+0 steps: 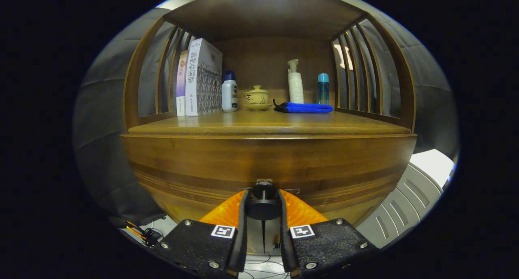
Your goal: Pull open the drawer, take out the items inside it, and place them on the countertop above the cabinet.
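Gripper (262,198) brought up against the wooden cabinet (194,165), fingers (242,214) set one to each side of the dark round drawer knob (262,208). Jaws drawn in close around the knob, inner pads apparently touching its disc on both sides; firm pressure not confirmable. Knob mounted by a thin stem on a small metal plate (265,186) just beyond the fingertips. Drawer front (324,177) directly ahead of the jaws, flush with the cabinet face, drawer not pulled out; contents hidden. Orange finger backs flared outward to either side of the knob, black gripper blocks with square markers nearest the camera.

Countertop (267,125) above and beyond the jaws, enclosed by slatted side panels (357,76) and a solid back panel. Arranged along the back of the countertop, well beyond the fingers: upright books (200,78) up and to the left of the jaws, then a white bottle with blue cap (229,91) just beside them, a lidded yellow teacup on a saucer (257,98) roughly in line with the jaws, a folded blue cloth (304,107) lying flat up and to the right, a white pump bottle (295,82) standing behind the cloth, and a slim blue bottle (323,88) beside it.
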A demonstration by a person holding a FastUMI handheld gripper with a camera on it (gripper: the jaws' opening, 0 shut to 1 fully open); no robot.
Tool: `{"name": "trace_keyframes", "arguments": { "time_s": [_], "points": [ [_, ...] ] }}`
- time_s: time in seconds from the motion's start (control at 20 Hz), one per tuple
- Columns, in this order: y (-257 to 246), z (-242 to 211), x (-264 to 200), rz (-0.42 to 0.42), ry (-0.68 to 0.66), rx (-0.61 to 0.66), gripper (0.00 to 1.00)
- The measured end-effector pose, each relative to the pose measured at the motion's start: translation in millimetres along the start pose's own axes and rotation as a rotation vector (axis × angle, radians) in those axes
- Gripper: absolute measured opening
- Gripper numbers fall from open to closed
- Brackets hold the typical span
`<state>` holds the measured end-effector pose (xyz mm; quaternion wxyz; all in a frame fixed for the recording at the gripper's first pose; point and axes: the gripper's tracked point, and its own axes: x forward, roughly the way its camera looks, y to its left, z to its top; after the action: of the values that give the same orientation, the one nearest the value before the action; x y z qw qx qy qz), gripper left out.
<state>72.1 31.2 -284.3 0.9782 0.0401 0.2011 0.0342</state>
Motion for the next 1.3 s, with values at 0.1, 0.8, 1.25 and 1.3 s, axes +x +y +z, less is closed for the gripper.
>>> {"name": "trace_keyframes", "arguments": {
  "time_s": [0.1,0.8,1.25,1.3],
  "points": [
    [1.0,-2.6,-12.1,-0.002,0.005,0.039,0.35],
    [3.1,-42.7,-108.9,-0.022,0.047,0.035,0.35],
    [10.8,-65.2,-159.0,-0.044,0.079,0.037,0.35],
    [11.1,-66.6,-162.4,-0.044,0.082,0.028,0.35]
  ]
}}
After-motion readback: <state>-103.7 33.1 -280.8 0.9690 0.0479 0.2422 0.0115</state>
